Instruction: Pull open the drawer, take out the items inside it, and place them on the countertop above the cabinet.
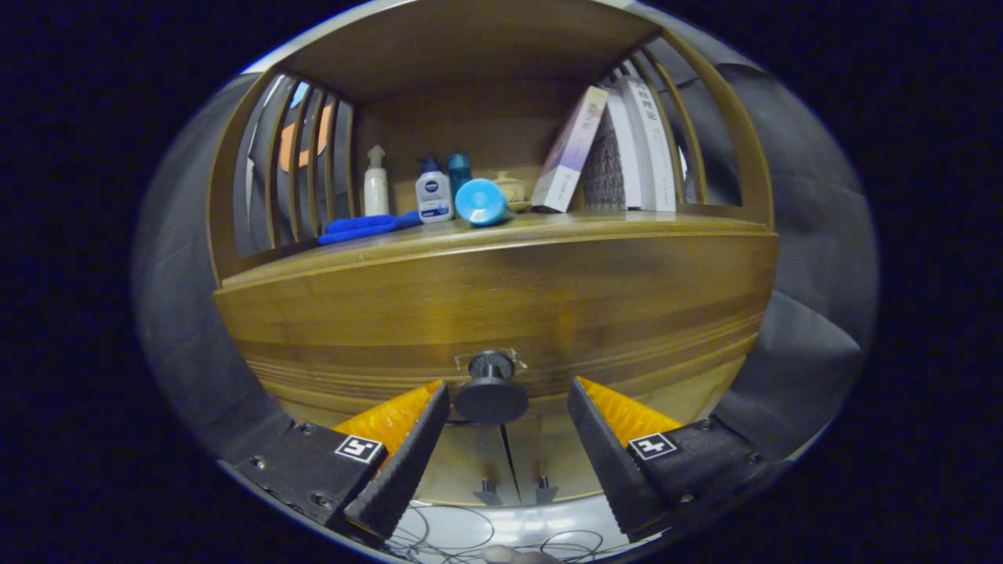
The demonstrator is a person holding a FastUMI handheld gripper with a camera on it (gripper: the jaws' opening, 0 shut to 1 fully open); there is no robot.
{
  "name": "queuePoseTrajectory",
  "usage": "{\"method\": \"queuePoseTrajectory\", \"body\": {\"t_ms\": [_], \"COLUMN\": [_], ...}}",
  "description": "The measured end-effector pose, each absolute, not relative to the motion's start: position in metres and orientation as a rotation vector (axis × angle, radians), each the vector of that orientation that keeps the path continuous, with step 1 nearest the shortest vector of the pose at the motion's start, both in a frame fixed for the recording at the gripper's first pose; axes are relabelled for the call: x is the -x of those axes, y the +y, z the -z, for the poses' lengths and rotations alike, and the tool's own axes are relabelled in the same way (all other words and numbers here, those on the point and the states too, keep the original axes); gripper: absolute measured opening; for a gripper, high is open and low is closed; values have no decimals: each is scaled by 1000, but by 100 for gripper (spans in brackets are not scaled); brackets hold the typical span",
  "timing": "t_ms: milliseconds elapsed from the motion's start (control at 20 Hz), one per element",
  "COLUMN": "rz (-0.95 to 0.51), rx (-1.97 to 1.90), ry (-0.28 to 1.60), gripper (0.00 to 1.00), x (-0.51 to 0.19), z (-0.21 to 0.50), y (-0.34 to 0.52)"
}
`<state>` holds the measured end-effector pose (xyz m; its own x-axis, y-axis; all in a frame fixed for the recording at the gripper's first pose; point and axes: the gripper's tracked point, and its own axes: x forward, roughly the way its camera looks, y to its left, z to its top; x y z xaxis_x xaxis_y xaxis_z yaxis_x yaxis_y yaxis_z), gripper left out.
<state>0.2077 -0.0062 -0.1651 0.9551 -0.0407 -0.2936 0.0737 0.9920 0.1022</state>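
A wooden cabinet faces me with its drawer front (501,305) closed. A round dark knob (491,389) sticks out from the middle of the drawer. My gripper (508,392) is open, its two fingers standing on either side of the knob with gaps left and right, touching nothing. Above the drawer runs the countertop (627,223). The inside of the drawer is hidden.
On the countertop stand a white bottle (376,186), a lotion bottle (433,192), a blue cup on its side (480,202), a folded blue cloth (360,227), a small ceramic jar (510,188) and leaning books (619,149). Two lower cabinet doors (509,462) sit beneath the drawer. Cables lie on the floor.
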Motion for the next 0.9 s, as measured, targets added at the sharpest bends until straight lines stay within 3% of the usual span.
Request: {"method": "queuePoseTrajectory", "body": {"t_ms": [500, 900], "rz": [30, 25], "rx": [-37, -33], "ry": [55, 12], "gripper": [99, 99], "x": [-24, 36], "z": [42, 8], "y": [2, 9]}}
